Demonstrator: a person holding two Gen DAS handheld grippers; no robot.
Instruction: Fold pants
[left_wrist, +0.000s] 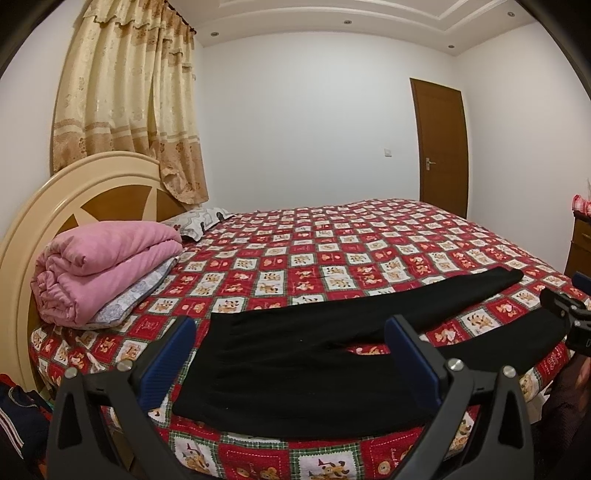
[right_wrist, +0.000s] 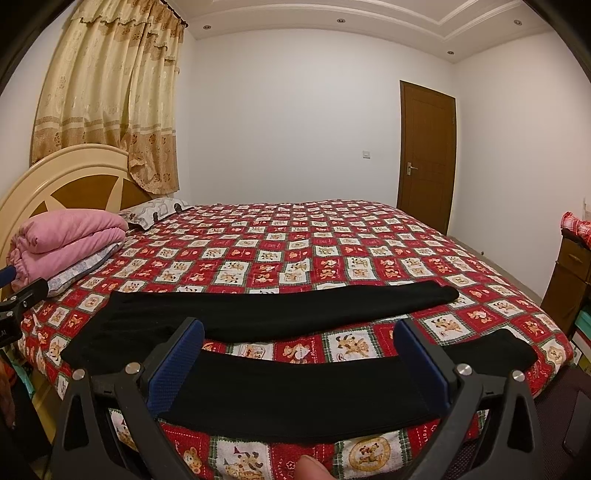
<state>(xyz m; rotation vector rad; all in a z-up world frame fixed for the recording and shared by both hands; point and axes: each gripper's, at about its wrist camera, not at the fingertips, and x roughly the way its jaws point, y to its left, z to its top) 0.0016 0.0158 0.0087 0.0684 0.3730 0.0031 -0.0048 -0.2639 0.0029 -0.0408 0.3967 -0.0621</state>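
Pants: black pants (left_wrist: 295, 369) lie flat on the near edge of the bed, waistband toward the headboard, both legs running out to the right.
Legs: far leg (right_wrist: 314, 306) and near leg (right_wrist: 295, 387) lie spread apart, with a strip of patterned cover showing between them; neither is laid over the other.
Bedspread: red checked bedspread (left_wrist: 332, 251) with cartoon squares, smooth under the garment.
Left gripper: left gripper (left_wrist: 291, 347) stands wide, holding nothing, above the waist end.
Right gripper: right gripper (right_wrist: 299, 354) likewise spread wide and empty, above the near leg; its fingers frame the cloth, contact not evident.
Bedding: pink quilt (left_wrist: 107, 266) folded by the headboard (left_wrist: 55, 195), well apart from the garment.
Progress: judged at the start; garment spread out, no fold made.
Remaining: bring one leg over the other, then fold along the length.
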